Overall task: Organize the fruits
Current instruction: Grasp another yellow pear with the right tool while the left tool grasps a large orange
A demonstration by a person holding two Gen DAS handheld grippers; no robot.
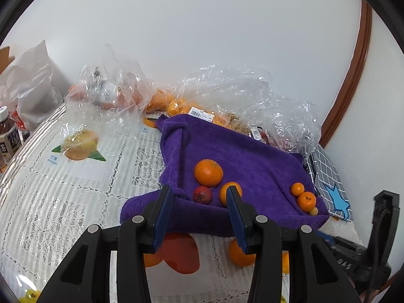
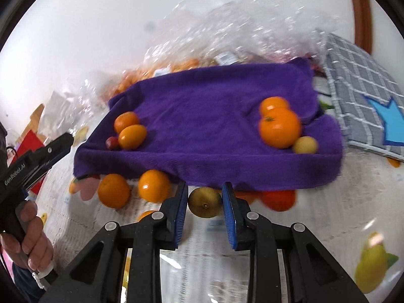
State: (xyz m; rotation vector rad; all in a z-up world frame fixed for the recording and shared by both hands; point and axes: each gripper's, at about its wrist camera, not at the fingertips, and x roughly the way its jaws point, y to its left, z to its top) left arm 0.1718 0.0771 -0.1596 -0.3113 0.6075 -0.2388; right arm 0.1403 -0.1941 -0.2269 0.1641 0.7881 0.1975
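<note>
Round olive-yellow fruit (image 2: pixel 205 202) between right gripper (image 2: pixel 205 210) pads.

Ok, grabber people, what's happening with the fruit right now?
Right gripper closed around yellow-brown fruit. Left gripper open, empty, above purple towel. Nothing blocking.

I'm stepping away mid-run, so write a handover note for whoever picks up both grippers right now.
Right gripper: its fingers flank a yellow-brown fruit on the table, just in front of the purple towel; whether it grips yet is unclear.
Left gripper: open, empty, over the towel's near edge.
On the towel: a left group with a big orange and a red fruit, and a right group of small oranges.
Loose in front of the towel: two oranges.
Left: sort the loose fruits; bags behind still hold more.
</note>
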